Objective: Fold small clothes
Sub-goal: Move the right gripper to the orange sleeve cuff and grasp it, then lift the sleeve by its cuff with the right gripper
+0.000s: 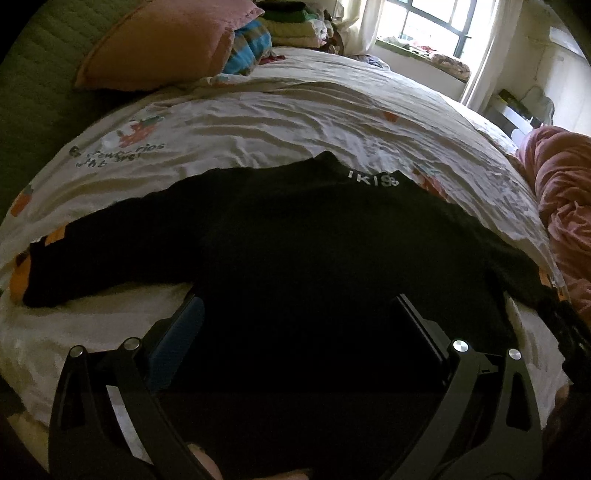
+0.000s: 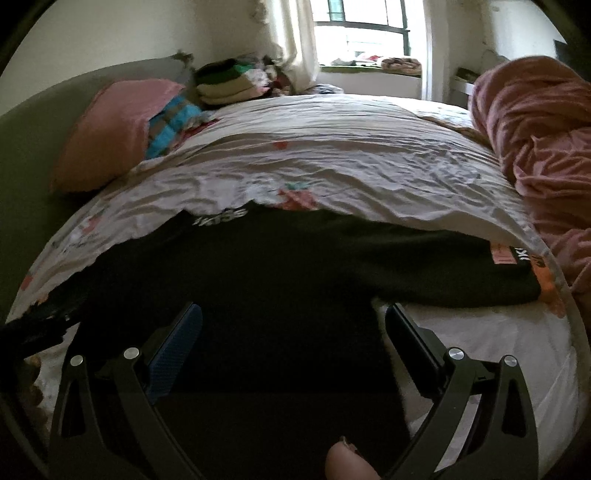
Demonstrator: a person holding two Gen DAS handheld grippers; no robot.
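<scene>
On the white printed bedsheet [image 1: 258, 122] lies your black sweater [image 1: 314, 229], spread flat with both sleeves out to the sides and the white lettering on its collar [image 1: 373, 180] turned toward the window [image 1: 424, 22]. Your left gripper [image 1: 295, 328] sits low over the sweater's near hem, its two fingers spread wide with dark fabric showing between them and nothing pinched; the blue pad [image 1: 177, 350] on one finger reaches just past the sweater's side edge, below the sleeve that stretches toward the pink pillow [image 1: 159, 40]. Your right gripper [image 2: 291, 332] is likewise parted and holds nothing, hovering over the sweater's near hem on the side toward the pink blanket [image 2: 539, 147]; one finger stands over the black cloth, the other over bare sheet just beside the sweater's edge. An orange label [image 2: 504, 254] shows on the sleeve end nearest that blanket. Beyond the sweater, past the pillow, a stack of folded clothes [image 2: 225, 83] rests near the window.
</scene>
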